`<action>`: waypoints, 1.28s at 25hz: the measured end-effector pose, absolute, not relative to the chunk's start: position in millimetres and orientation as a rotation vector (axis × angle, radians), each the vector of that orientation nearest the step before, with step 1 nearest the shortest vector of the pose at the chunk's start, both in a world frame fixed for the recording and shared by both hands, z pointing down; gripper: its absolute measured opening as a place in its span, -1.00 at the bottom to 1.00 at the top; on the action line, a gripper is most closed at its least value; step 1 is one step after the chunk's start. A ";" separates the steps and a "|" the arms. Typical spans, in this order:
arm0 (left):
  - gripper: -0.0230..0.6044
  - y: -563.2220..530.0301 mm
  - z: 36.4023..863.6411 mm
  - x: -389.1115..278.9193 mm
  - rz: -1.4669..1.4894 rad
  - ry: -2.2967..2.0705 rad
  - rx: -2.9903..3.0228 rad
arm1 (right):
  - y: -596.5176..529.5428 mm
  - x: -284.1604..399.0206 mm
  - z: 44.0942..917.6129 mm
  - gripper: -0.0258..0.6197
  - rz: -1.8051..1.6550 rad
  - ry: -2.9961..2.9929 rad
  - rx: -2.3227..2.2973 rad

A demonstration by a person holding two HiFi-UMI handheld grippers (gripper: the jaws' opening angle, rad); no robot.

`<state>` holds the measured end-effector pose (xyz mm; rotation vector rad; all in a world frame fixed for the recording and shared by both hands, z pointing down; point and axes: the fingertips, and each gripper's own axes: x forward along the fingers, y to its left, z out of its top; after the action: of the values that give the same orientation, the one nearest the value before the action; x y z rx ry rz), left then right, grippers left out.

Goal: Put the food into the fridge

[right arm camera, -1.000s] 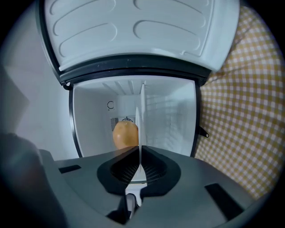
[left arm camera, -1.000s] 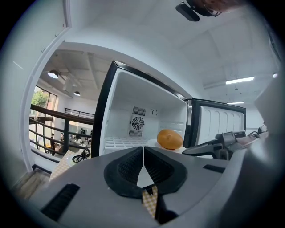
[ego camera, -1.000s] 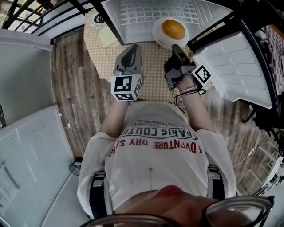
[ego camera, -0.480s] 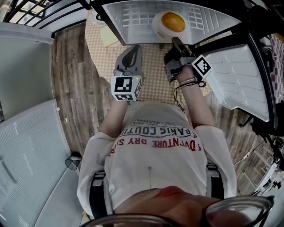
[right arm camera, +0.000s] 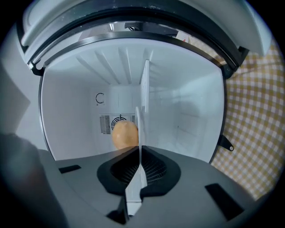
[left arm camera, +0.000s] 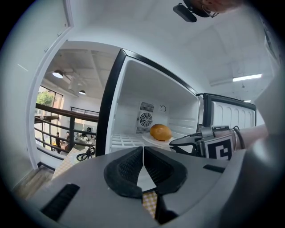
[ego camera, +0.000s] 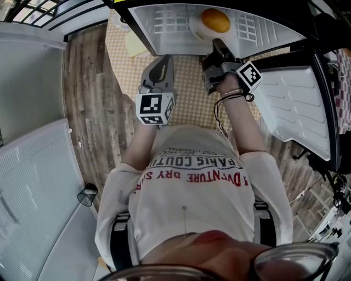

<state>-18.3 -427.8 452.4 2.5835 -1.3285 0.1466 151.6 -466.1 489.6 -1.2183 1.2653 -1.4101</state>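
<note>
An orange-brown bun [ego camera: 215,20] lies on a white plate [ego camera: 194,27]. My right gripper [ego camera: 218,44] is shut on the plate's near rim and holds it inside the open fridge compartment [ego camera: 164,19], over its white wire shelf. In the right gripper view the plate [right arm camera: 140,129] runs edge-on between the pads, with the bun [right arm camera: 124,135] to its left in front of the rear fan grille. My left gripper [ego camera: 161,63] hangs shut and empty just outside the fridge. From the left gripper view the bun [left arm camera: 160,132] and the right gripper [left arm camera: 192,143] show inside the compartment.
The fridge door [ego camera: 293,99] stands open at the right. A yellow checked mat [ego camera: 192,93] covers the floor below the grippers, with wood flooring [ego camera: 88,110] to the left. A white panel [ego camera: 33,181] fills the left side. A black railing [ego camera: 49,11] runs at the top left.
My right gripper has carried the plate and bun forward, deeper into the fridge compartment. The left gripper has hardly moved.
</note>
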 end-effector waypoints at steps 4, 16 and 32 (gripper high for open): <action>-0.84 -431.6 456.3 -19.7 0.154 -1.341 2.569 | -478.6 151.1 489.0 -0.81 -1.414 1.268 -1.213; -0.84 -439.3 465.6 -7.9 0.175 -1.336 2.548 | -490.2 151.7 489.3 -0.81 -1.434 1.278 -1.222; -0.84 -436.3 458.3 3.3 0.179 -1.332 2.565 | -488.4 151.5 468.6 -0.20 -1.357 1.393 -1.263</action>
<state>3.3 -436.3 458.3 2.5653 -1.3315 0.1787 151.5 -488.4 468.6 -1.2631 1.3929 -1.3573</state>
